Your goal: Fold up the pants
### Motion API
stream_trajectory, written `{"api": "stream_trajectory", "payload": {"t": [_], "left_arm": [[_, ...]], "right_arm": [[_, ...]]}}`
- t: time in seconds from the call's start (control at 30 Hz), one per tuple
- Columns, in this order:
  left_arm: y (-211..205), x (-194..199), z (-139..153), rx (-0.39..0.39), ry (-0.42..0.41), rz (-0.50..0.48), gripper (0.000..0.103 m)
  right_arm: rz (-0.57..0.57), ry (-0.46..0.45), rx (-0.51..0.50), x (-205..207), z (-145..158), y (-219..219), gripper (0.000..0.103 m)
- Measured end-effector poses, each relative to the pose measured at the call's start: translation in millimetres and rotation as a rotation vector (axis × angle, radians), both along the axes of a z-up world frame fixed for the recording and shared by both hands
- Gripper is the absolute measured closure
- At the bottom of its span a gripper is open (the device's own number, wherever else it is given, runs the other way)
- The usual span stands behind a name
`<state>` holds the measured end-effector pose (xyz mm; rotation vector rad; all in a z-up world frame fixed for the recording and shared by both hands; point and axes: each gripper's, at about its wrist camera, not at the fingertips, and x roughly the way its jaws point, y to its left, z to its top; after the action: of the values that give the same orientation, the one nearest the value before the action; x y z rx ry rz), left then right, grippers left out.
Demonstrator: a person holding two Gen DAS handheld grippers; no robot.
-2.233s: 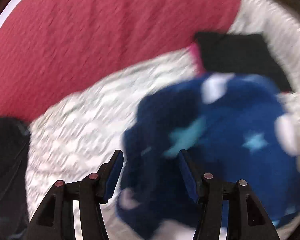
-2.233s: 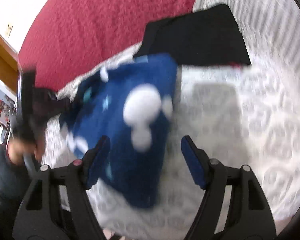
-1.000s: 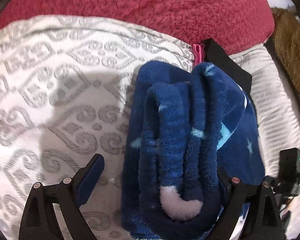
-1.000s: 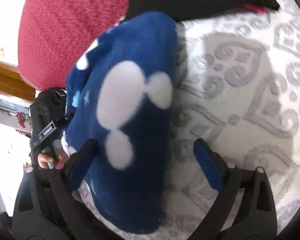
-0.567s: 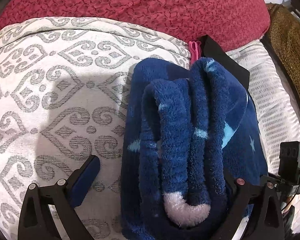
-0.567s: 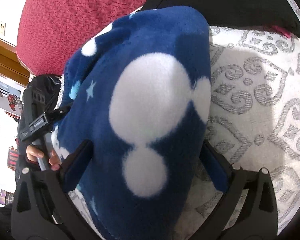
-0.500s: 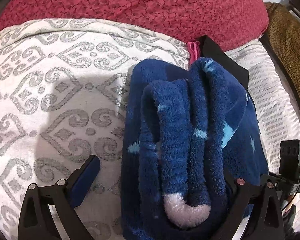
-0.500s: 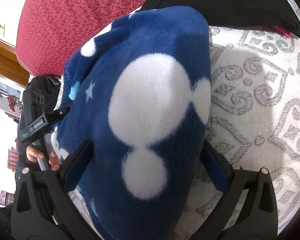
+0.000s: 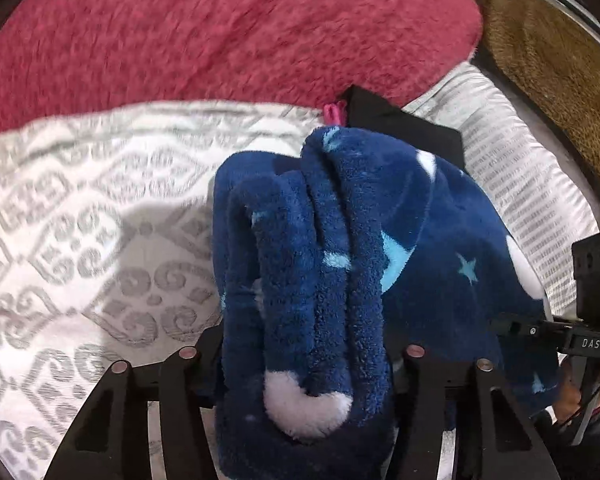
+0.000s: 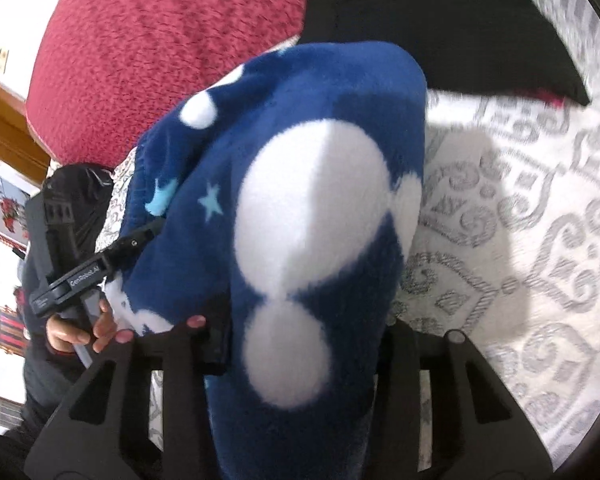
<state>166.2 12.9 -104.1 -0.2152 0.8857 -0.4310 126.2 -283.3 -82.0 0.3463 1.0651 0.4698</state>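
The pants (image 9: 340, 264) are dark blue fleece with white blobs and light blue stars, folded into a thick bundle on a white and grey patterned bedspread (image 9: 80, 240). My left gripper (image 9: 304, 352) is shut on one end of the bundle, with the folded layers squeezed between its jaws. My right gripper (image 10: 304, 340) is shut on the other end of the pants (image 10: 308, 208). The bundle looks raised a little off the bedspread (image 10: 520, 240). Each gripper shows at the edge of the other's view.
A folded black garment (image 10: 440, 24) with a pink edge lies just behind the pants, also in the left view (image 9: 400, 124). A red blanket (image 9: 220, 32) covers the far side. A striped pillow (image 9: 520, 168) and a brown blanket (image 9: 548, 60) lie to the right.
Both grippers have closed from wide open onto the ends of the folded pants. The bundle has come up and the views have shifted back a little.
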Motion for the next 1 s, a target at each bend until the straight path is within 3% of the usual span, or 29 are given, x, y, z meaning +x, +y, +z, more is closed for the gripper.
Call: {"api": "stream_trajectory", "payload": {"t": [0.2,0.53,0.77,1.0], "left_arm": [[-18,-10,43,0.004,-0.078,-0.014,0.047],[-96,6,113,0.023,-0.208,-0.065,0.047],[-140,34,150,0.040,-0.290,-0.073,0.047],[-170,76,173,0.088,-0.327,-0.065,0.047]], "right_arm": [[0.002,-0.107,-0.010,-13,34,-17,0.059],[-0.062,-0.236,-0.022,-9,93,-82,0.059],[-0.108,-0.315,-0.045,16,128,-125,0.059],[-0.154,-0.367,-0.011,54,139,-151,0.058]]}}
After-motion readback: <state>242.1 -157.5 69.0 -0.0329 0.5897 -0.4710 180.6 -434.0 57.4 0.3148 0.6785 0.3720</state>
